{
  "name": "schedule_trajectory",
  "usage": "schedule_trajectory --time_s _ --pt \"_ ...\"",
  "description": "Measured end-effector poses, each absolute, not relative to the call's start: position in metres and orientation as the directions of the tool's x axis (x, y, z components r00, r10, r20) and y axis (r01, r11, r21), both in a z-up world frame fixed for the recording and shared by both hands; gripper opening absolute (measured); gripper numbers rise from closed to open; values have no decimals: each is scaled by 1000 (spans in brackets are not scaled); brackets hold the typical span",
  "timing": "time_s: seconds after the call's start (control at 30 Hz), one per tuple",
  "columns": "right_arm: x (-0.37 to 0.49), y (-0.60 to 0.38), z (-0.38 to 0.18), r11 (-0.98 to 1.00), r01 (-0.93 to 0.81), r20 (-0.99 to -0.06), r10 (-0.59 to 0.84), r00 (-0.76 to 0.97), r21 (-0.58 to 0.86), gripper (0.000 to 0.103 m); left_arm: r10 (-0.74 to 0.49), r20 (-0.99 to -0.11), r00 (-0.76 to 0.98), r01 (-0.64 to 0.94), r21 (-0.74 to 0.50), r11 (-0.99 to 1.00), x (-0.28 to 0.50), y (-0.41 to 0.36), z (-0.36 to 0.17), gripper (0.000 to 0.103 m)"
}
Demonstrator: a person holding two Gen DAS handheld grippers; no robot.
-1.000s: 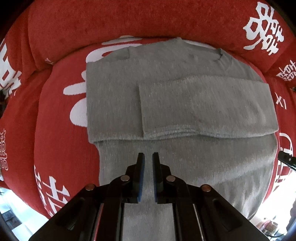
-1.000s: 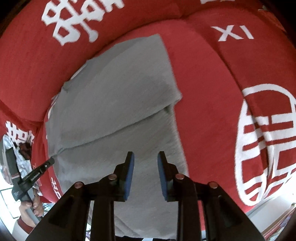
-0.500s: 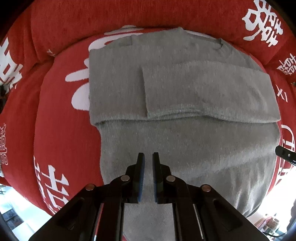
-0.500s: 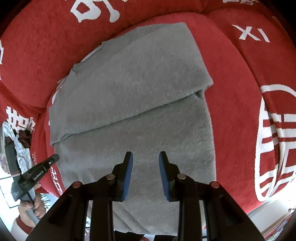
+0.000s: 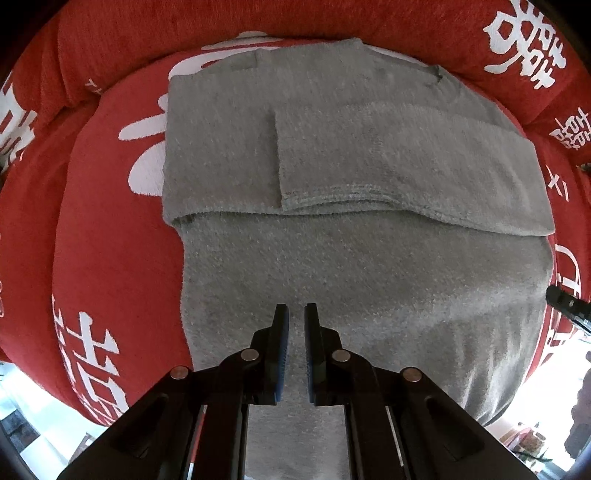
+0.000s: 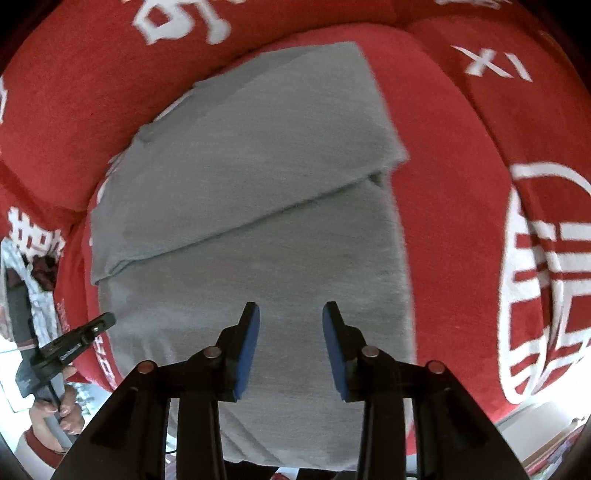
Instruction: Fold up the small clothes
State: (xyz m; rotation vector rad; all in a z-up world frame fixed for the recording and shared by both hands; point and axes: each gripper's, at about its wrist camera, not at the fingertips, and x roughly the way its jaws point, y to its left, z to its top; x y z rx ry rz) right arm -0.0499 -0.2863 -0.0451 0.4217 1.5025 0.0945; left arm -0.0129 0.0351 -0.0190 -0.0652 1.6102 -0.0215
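Note:
A grey sweater lies flat on a red cushion, collar at the far end. Its sleeves are folded across the chest. My left gripper hangs over the lower body near the hem, shut with nothing in it. In the right wrist view the same sweater fills the middle. My right gripper hovers above its lower part, its jaws opening and nothing between them. The right gripper's tip shows at the sweater's right edge. The left gripper shows at its left edge, held by a hand.
The red cushion carries large white characters, and a raised red back cushion runs behind the collar. The seat's front edge drops to a bright floor. A patterned cloth lies off the cushion's left side.
The right jaws have spread wider, and that gripper now stands over the sweater's lower body instead of at its right edge. The left gripper stayed shut and drifted slightly towards the hem.

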Motion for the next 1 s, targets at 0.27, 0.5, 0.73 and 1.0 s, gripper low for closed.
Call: schedule_trajectory --time_s 0.27,0.5,0.73,1.0 --pt "-6 -342 -58 814 401 -907 357 224 419 39 -46 -998 -49 -25 -45 999 -11 29 -26 9" --pt "-1 -354 -55 840 428 -941 274 196 334 25 -34 -999 9 -26 -34 999 -9 20 -12 101" --pt "-33 -325 -39 894 298 -942 308 135 335 32 -29 -1000 2 -14 -29 999 -3 8 -13 101" --pt "-55 -297 -37 911 192 -931 355 88 366 43 -17 -1000 -13 3 -17 1000 -2 4 -19 101"
